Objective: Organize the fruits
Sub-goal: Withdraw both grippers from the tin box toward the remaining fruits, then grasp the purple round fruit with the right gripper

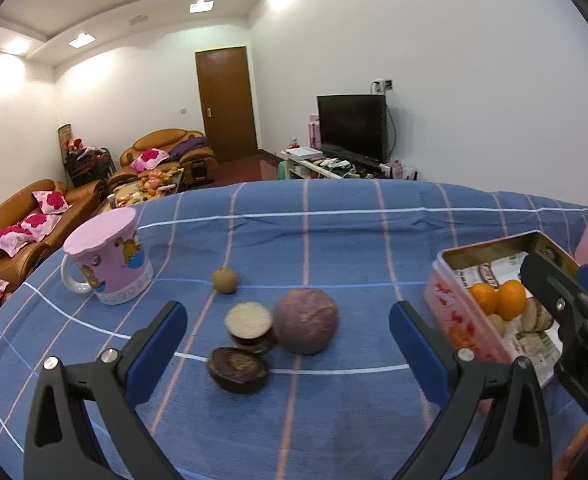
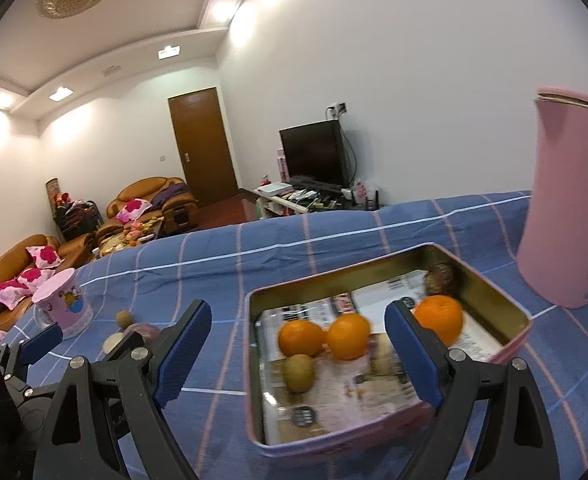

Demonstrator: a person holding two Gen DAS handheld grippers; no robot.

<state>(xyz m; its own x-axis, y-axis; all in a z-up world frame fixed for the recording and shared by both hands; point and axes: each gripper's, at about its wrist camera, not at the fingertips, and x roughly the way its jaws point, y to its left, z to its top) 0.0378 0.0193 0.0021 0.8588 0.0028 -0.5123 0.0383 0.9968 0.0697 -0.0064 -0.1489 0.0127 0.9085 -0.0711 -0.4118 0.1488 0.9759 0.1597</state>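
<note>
Three oranges [image 2: 348,336] are being kept in the tin [image 2: 390,270]; both the left gripper [image 1: 288,320] and right gripper [image 2: 298,334] are being held wide open, empty.

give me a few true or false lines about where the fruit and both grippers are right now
1. Three oranges lie in the tin. True.
2. The left gripper is shut on the round purple fruit. False: it is open, holding nothing.
3. The pink mug lies inside the tin. False: it stands on the blue cloth.
4. The right gripper is open. True.
5. A small brown fruit sits on the cloth. True.
</note>
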